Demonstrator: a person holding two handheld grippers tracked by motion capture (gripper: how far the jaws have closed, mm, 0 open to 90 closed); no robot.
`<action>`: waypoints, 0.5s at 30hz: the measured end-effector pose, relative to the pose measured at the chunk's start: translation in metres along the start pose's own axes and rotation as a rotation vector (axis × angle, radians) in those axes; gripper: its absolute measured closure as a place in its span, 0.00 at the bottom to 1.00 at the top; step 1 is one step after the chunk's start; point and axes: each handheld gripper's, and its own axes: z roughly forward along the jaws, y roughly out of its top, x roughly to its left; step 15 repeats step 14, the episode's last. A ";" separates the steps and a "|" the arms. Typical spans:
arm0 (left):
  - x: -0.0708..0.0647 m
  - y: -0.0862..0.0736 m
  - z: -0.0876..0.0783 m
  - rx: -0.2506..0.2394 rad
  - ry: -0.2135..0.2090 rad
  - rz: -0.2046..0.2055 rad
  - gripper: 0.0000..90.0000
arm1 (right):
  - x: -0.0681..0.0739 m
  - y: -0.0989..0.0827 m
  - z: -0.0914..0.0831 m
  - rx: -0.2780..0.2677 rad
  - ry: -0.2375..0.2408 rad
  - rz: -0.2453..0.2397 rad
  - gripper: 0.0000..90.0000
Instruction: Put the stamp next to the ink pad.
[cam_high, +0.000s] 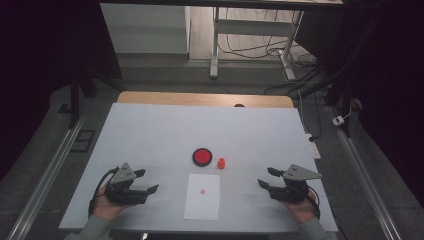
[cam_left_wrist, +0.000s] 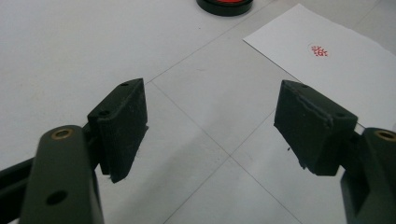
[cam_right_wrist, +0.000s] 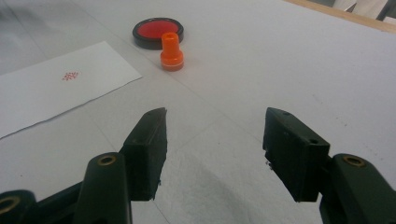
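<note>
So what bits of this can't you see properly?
- Red stamp mark on the paper: too small in the high view to read its pattern; a fuzzy cluster of red marks in the right gripper view.
- Ink pad: cut off by the top edge of the left gripper view.
- Orange stamp: its printing face rests on the table, so it is hidden.
- Dark spot at the table's far edge: too small to name.

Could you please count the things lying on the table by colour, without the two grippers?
Red in a black rim: 1, the round ink pad
Orange: 1, the small stamp
White: 1, the sheet of paper, with a small red print on it
Total: 3
</note>
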 end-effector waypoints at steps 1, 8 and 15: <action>0.000 0.000 0.000 0.000 0.000 0.000 0.29 | 0.000 0.000 0.000 -0.003 0.007 0.000 0.45; 0.000 0.000 0.000 -0.001 0.000 0.001 0.29 | 0.000 0.000 0.000 -0.001 0.001 -0.001 0.45; 0.001 0.000 0.000 -0.001 0.000 0.001 0.29 | 0.000 0.001 -0.001 -0.003 0.006 0.002 0.45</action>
